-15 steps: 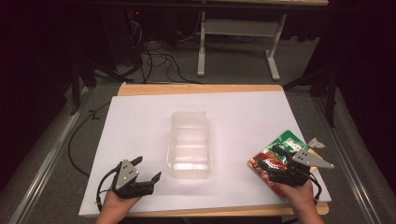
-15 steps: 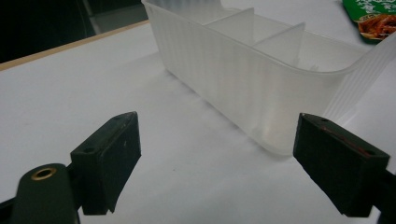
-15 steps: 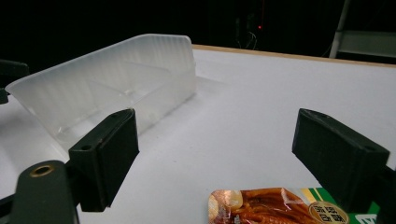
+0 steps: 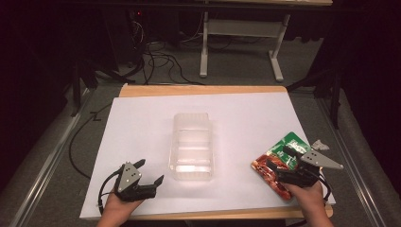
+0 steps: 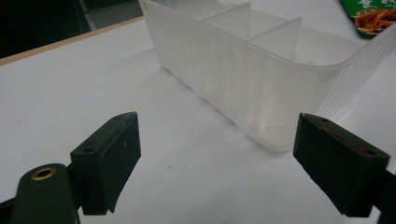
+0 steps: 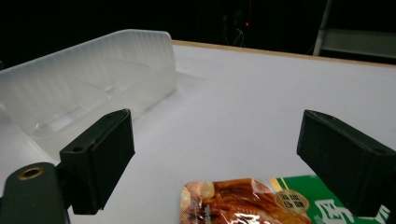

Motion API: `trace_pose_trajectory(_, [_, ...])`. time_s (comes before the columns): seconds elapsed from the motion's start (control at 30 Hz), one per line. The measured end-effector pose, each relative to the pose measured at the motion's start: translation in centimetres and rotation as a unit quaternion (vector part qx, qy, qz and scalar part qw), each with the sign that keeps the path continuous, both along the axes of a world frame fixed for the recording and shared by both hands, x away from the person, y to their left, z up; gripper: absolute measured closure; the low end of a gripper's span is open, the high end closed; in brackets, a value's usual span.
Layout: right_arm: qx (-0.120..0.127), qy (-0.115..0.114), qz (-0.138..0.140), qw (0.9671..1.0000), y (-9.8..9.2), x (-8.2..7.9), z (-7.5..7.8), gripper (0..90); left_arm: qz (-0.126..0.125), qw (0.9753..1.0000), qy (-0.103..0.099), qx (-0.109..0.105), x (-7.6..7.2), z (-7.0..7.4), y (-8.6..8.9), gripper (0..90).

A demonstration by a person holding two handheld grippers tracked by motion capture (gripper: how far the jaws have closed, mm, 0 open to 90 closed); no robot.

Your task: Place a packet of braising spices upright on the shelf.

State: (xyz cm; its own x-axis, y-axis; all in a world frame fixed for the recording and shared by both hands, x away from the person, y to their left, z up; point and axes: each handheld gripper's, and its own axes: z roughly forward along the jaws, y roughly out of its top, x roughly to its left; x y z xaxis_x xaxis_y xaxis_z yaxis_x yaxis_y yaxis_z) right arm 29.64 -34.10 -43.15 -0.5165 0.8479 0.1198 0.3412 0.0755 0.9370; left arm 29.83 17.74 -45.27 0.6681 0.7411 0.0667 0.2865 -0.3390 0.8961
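Observation:
A clear plastic container (image 4: 191, 146) with dividers stands in the middle of the white sheet (image 4: 142, 123). A red and green food packet (image 4: 293, 141) lies flat near the right front. My right gripper (image 4: 280, 157) is open over the packet's near end. In the right gripper view the packet (image 6: 247, 200) lies low between the wide-apart jaws of the right gripper (image 6: 224, 161), with the container (image 6: 84, 88) at the left. My left gripper (image 4: 151, 171) is open and holds nothing, left of the container's near corner. The left gripper (image 5: 224, 163) faces the container (image 5: 243, 60), and the packet (image 5: 371, 14) is beyond it.
The white sheet covers a wooden table (image 4: 198, 90) whose edge shows at the back. A small pale scrap (image 4: 320, 144) lies just off the sheet's right side. Cables (image 4: 156, 61) and a desk frame (image 4: 236, 42) stand on the dark floor behind.

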Motion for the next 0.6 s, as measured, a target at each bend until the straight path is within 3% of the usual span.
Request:
trace_pose_trajectory(0.23, [0.021, 0.016, -0.02, 0.9994, -1.8, 0.3, -0.2, 11.2, -0.001, 1.0, 0.001, 0.003, 0.0, -0.1, -0.1, 15.4])
trace_pose_trajectory(0.6, [0.004, 0.026, -0.049, 0.9985, -3.8, 0.6, -0.5, 8.8, 0.0, 1.0, 0.0, 0.003, 0.0, 0.0, 0.0, 15.5])
